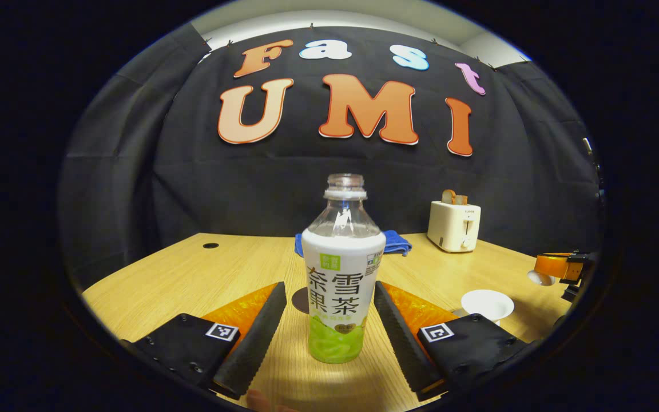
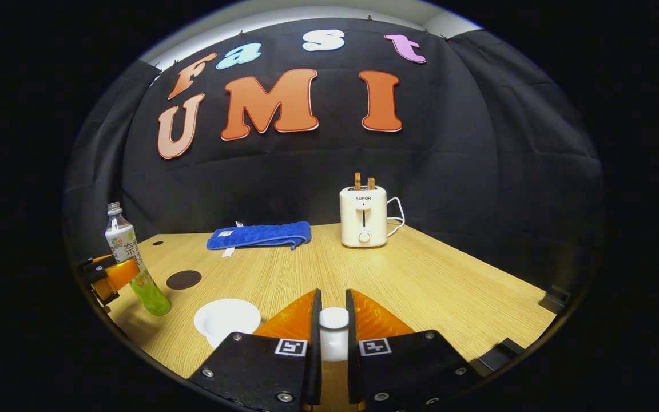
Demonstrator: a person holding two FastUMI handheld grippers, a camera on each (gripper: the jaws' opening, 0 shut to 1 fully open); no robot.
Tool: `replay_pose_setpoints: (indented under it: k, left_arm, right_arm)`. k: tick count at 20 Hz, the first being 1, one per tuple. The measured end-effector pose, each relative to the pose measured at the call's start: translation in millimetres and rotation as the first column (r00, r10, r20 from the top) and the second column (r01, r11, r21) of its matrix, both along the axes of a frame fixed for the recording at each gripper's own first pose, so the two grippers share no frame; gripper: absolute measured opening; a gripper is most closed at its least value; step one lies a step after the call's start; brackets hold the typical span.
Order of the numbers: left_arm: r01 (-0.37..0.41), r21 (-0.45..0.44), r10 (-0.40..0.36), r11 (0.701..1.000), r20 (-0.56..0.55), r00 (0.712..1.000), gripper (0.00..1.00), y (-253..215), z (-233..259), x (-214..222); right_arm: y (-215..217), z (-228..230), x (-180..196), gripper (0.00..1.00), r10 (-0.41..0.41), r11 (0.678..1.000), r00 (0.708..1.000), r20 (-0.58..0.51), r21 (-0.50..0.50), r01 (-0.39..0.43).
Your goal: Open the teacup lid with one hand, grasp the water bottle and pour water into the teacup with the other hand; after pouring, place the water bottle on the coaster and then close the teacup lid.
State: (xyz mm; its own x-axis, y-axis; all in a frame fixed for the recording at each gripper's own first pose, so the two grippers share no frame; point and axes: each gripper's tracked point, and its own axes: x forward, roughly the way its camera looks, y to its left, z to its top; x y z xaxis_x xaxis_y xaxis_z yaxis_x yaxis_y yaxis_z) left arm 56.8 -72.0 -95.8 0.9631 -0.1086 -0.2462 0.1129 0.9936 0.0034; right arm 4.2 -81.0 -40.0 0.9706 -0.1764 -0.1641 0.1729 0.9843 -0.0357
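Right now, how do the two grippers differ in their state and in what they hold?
The left gripper is open, its fingers on either side of the water bottle with a gap to each, while the right gripper is shut on the teacup lid. The left gripper's bottle stands on the table; the right gripper's lid appears lifted off the open teacup. Both have orange fingers with black pads.

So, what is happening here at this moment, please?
A person works with two hand-held tools at a wooden table. The right tool is shut on the white lid, held off the open teacup. The left tool is open, one finger on each side of the uncapped bottle, which stands on the table. The dark coaster lies bare beyond the cup. Farther back are a blue cloth and a toaster.
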Motion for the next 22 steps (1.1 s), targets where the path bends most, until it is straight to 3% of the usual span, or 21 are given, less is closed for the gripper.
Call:
replay_pose_setpoints:
  k: [8, 9, 10, 14, 18, 22]
  left_arm:
    - [0.006, 0.004, -0.006, 1.0, -0.046, 0.999, 0.99, 1.3, -15.5, 9.0]
    - [0.001, 0.005, 0.0, 1.0, -0.036, 0.999, 0.93, 2.2, -12.7, 7.7]
    - [0.017, 0.014, -0.017, 1.0, -0.045, 0.999, 0.7, -0.4, -14.7, 9.0]
    - [0.075, 0.14, -0.069, 0.987, -0.046, 0.997, 0.64, -4.8, -2.3, 3.7]
    - [0.151, 0.382, -0.164, 0.912, 0.0, 0.986, 0.63, -18.8, 25.3, 3.6]
    - [0.252, 0.579, -0.279, 0.775, -0.044, 0.959, 0.63, -41.9, 23.0, 7.4]
  right_arm:
    - [1.9, -4.2, -2.4, 0.18, 0.009, 1.0, 1.0, -0.01, 0.001, -0.009]
    - [2.0, -4.8, -3.0, 0.18, 0.008, 1.0, 1.0, -0.011, 0.002, -0.008]
    - [1.6, -4.9, -2.9, 0.18, 0.008, 1.0, 1.0, -0.011, 0.003, -0.008]
    - [0.0, -2.8, -4.0, 0.18, 0.006, 1.0, 1.0, -0.005, 0.002, -0.006]
    - [-6.5, -2.3, -5.4, 0.18, -0.007, 1.0, 1.0, -0.002, 0.012, 0.007]
    - [-12.2, -3.4, -9.1, 0.19, -0.02, 0.999, 1.0, -0.005, 0.027, 0.02]
